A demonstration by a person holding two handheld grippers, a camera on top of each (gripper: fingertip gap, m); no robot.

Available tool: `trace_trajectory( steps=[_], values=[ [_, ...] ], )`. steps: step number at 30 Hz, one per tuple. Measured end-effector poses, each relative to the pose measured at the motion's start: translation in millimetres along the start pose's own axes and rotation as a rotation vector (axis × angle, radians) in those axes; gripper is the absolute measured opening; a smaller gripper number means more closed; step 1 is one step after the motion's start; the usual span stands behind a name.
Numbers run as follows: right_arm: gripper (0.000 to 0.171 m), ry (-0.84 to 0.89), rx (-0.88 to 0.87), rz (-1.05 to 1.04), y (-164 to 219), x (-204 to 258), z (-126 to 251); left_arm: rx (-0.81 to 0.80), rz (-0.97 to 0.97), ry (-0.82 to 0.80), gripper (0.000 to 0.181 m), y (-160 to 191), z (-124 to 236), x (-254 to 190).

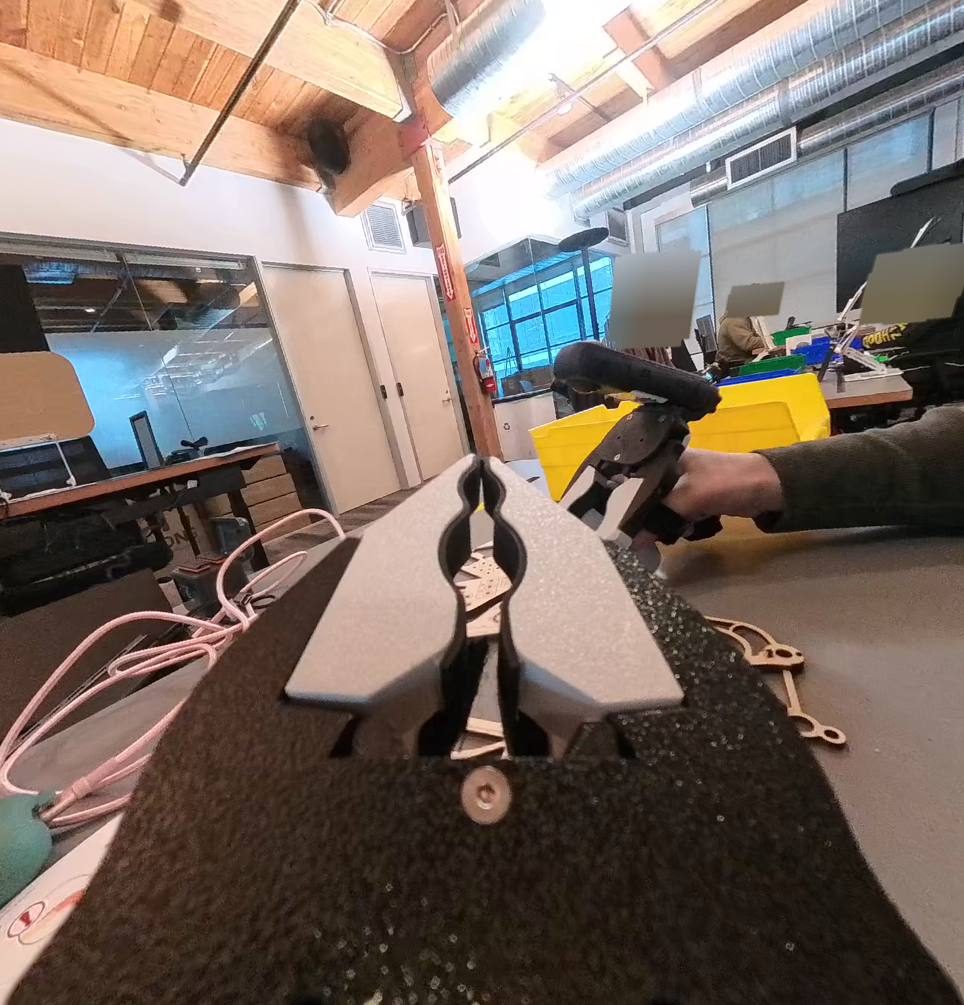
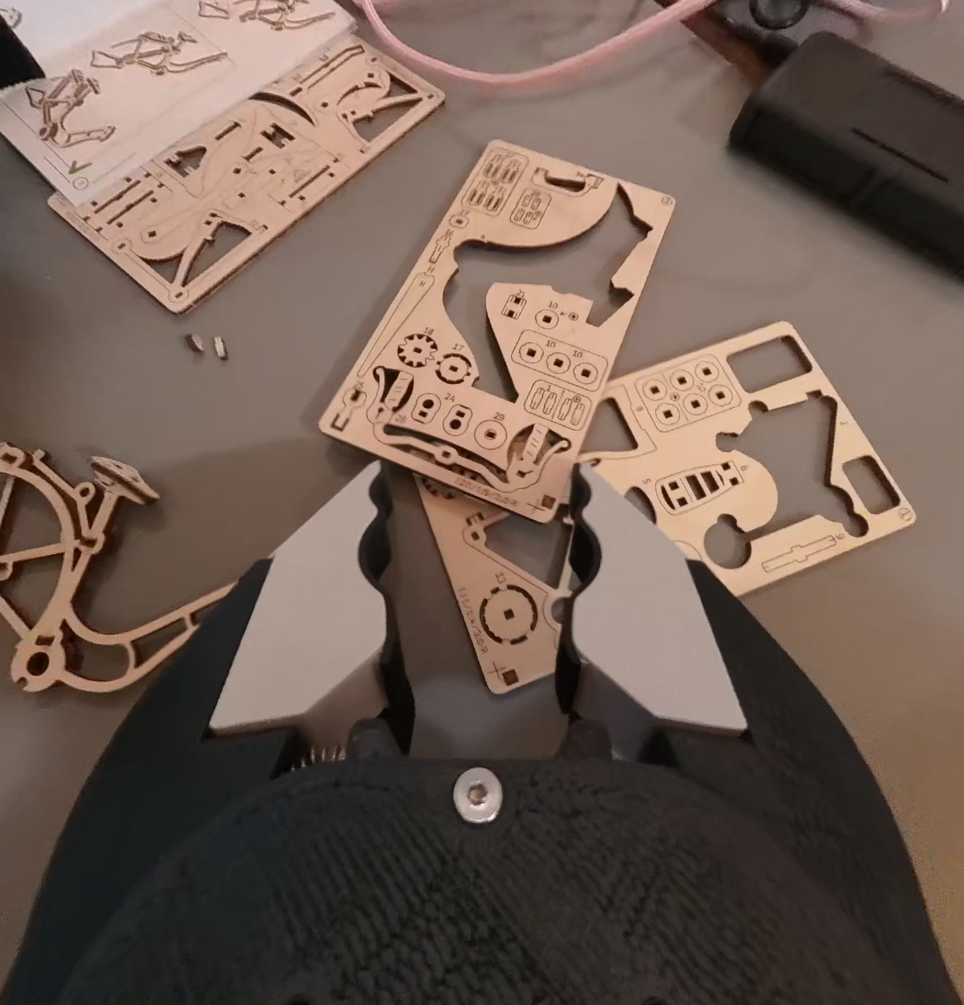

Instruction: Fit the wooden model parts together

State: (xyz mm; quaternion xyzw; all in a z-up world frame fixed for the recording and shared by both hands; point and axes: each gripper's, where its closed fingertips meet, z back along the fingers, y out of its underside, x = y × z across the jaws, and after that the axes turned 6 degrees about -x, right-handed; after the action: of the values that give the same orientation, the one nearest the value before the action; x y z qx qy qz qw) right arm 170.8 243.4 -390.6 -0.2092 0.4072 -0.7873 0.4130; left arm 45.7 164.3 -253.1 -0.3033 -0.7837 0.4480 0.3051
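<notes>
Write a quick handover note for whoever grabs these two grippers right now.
Left hand-held gripper: shut, holding nothing visible, tilted up above the table.
Right hand-held gripper: open, empty, hovering over the stacked wooden part sheets.
The partly built wooden frame lies on the grey table, to that gripper's left. A further sheet lies under the instruction booklet, with two tiny loose pieces nearby.
Done: frame started. Left: take parts from the sheets and fit them on.

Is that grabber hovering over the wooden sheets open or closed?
Open. The right gripper has its grey fingers spread wide, with pale laser-cut wooden sheets visible on the table between them.
</notes>
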Motion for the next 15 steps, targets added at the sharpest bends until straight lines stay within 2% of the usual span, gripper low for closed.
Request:
trace_trajectory(
  steps=[6,8,9,11,12,15],
  values=[
    [0.036,-0.078,-0.021,0.019,-20,28,-21,-0.001,0.024,-0.015,0.0,1,1,4],
    [0.049,-0.06,-0.048,0.081,-34,32,-27,-0.002,0.026,-0.019,0.0,0,1,5],
    [0.046,-0.081,-0.08,0.129,-44,41,-26,-0.003,0.029,-0.021,0.0,0,1,6],
    [0.04,-0.235,-0.094,0.153,-53,76,-22,-0.005,0.038,-0.026,0.0,0,2,7],
    [0.037,-0.332,-0.047,0.135,-48,95,-21,-0.003,0.042,-0.027,0.0,1,2,8],
    [0.027,-0.368,0.043,0.151,-34,111,-31,-0.002,0.044,-0.022,0.0,1,1,7]
  ],
)
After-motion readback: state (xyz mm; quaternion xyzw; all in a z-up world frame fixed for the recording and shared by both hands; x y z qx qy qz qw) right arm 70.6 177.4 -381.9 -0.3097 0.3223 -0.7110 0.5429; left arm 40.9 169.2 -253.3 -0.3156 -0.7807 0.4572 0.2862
